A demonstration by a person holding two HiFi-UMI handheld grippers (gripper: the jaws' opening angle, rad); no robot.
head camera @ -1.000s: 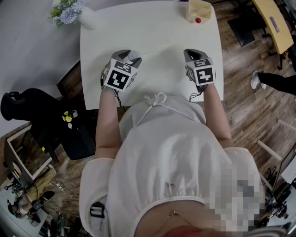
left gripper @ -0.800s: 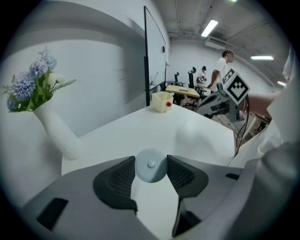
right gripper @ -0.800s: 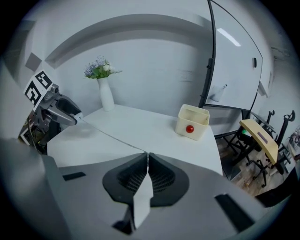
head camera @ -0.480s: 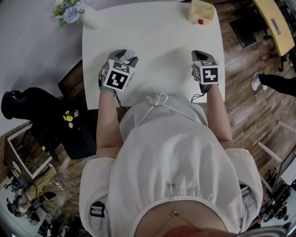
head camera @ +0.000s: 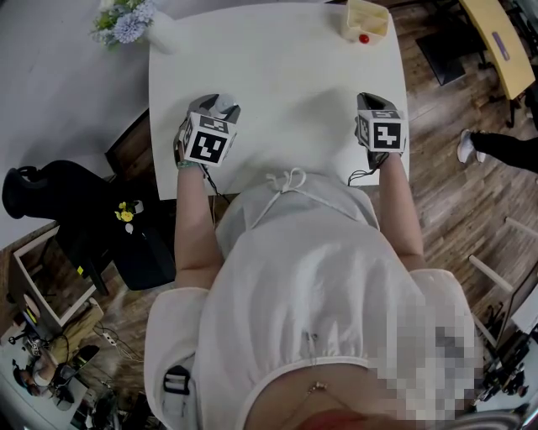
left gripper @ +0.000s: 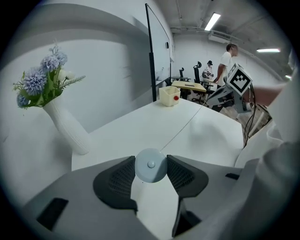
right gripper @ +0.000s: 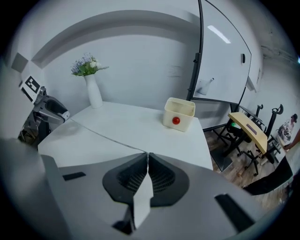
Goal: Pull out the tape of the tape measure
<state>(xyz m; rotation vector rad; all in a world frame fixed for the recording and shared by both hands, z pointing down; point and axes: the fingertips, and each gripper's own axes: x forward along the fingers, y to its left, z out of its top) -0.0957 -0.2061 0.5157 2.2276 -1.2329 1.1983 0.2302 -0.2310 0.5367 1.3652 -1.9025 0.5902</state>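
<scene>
A round pale blue tape measure (left gripper: 150,165) sits between the black pads of my left gripper (left gripper: 151,169), which is shut on it above the near left part of the white table (head camera: 277,59). A thin white tape (left gripper: 185,125) runs from the case across the table to my right gripper (right gripper: 146,157). That gripper is shut on the tape's end, and the tape (right gripper: 103,135) stretches away from it to the left. In the head view, the left gripper (head camera: 217,107) and the right gripper (head camera: 372,102) stand far apart near the table's front edge.
A white vase of blue flowers (head camera: 126,21) stands at the far left corner. A cream box with a red ball (head camera: 363,18) is at the far right corner. A black chair (head camera: 50,201) is on the left, and a person's leg (head camera: 496,147) on the wooden floor at right.
The two grippers have moved apart, the left one leftward and the right one rightward. The stretch of tape between them is longer.
</scene>
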